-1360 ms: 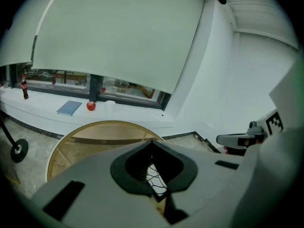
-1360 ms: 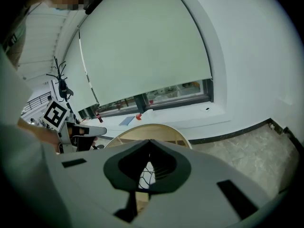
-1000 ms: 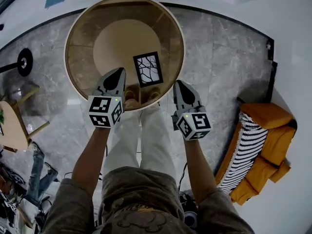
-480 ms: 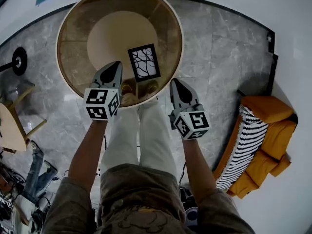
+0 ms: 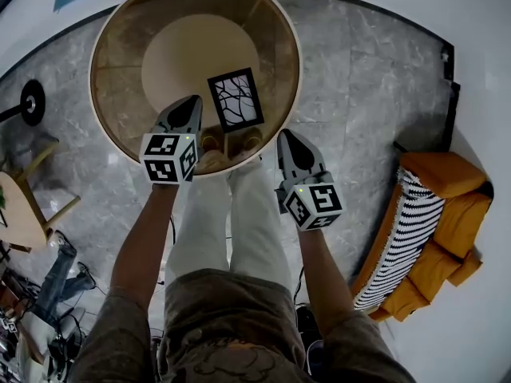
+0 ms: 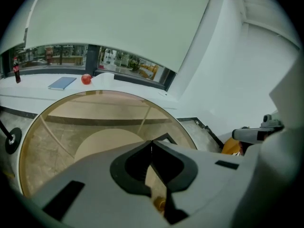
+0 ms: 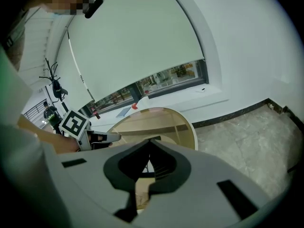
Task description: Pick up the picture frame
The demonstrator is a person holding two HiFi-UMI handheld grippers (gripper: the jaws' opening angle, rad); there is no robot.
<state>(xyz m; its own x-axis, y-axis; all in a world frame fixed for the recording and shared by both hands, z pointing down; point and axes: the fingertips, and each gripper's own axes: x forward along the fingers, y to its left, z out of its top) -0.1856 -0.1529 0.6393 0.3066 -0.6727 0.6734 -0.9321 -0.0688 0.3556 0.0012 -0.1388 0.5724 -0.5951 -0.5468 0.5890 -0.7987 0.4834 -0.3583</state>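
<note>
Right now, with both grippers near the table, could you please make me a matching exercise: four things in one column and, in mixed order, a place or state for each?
Things
1. picture frame
2. left gripper
3. orange sofa
4. red round thing

Places or states
a. on the white ledge beyond the table
b. jaws together, empty
c. lying on the round table
d. on the floor at the person's right

Pairs: 1-c, 2-b, 3-d, 4-a
</note>
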